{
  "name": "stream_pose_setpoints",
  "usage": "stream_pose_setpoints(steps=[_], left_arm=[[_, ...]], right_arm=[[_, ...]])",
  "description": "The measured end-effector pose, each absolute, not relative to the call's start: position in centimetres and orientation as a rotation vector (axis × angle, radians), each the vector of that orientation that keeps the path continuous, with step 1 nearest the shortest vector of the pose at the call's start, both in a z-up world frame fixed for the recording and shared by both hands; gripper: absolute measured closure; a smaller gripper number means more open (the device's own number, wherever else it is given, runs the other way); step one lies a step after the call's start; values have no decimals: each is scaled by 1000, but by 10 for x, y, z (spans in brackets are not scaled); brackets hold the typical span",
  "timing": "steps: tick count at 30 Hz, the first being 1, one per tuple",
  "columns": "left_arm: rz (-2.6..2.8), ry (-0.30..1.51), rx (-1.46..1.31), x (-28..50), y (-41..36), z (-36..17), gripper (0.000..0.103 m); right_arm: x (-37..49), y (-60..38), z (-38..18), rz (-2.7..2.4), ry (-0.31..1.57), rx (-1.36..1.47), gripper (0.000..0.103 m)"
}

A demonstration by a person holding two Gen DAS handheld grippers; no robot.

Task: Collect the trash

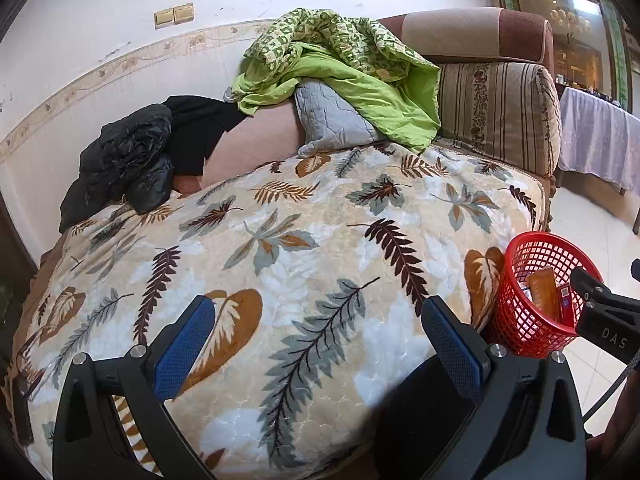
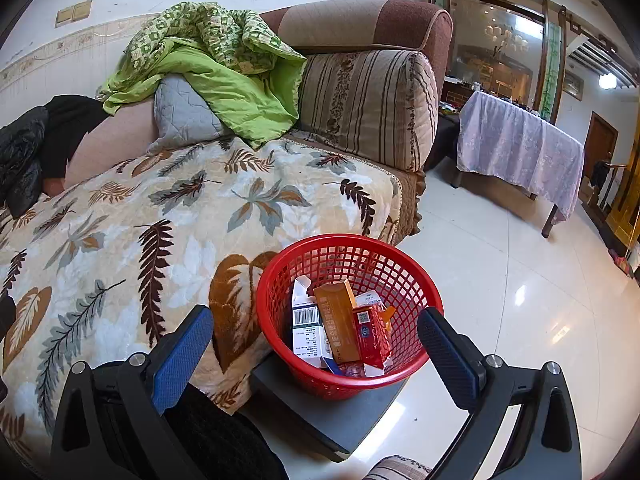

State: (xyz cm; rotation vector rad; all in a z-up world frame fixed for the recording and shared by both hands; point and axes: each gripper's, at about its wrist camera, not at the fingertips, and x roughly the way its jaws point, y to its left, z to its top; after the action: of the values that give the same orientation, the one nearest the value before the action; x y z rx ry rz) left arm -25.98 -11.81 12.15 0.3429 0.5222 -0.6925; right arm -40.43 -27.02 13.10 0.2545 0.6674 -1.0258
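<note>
A red mesh basket (image 2: 404,280) stands on a dark grey stool (image 2: 340,416) beside the sofa. It holds several small cartons: a white one with a barcode (image 2: 306,332), an orange one (image 2: 338,320) and a red one (image 2: 370,336). The basket also shows at the right of the left wrist view (image 1: 520,320). My right gripper (image 2: 316,344) is open and empty, just in front of the basket. My left gripper (image 1: 318,336) is open and empty above the leaf-patterned blanket (image 1: 280,248).
The sofa carries a green quilt (image 1: 340,64), a grey pillow (image 1: 332,120), a black jacket (image 1: 132,156) and a striped cushion (image 2: 368,108). A table under a lilac cloth (image 2: 520,148) stands on the glossy tiled floor (image 2: 520,300) to the right.
</note>
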Motion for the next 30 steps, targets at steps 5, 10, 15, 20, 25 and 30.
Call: stream_pose_setpoints(steps=[5,10,15,20,25,30], left_arm=[[-692,523,340,-260,-119,121,1],[-692,526,340,-260,-119,122,1],[-692,525,339,-260,-119,122,1],[-690,525,338,-260,-119,122,1],[-696,524,338,-259,-118,122,1],[-691,508,336,-265,-119,123,1]], right_arm=[[-404,-272,129,-1025,674,261,0],[-405,-273,129,-1025,677,264,0],[-405,-274,128,-1025,679,264,0],[-405,-273,128,-1025,679,264,0],[-405,-274,127,-1023,682,263,0],[-405,-274,124,-1018,686,264,0]])
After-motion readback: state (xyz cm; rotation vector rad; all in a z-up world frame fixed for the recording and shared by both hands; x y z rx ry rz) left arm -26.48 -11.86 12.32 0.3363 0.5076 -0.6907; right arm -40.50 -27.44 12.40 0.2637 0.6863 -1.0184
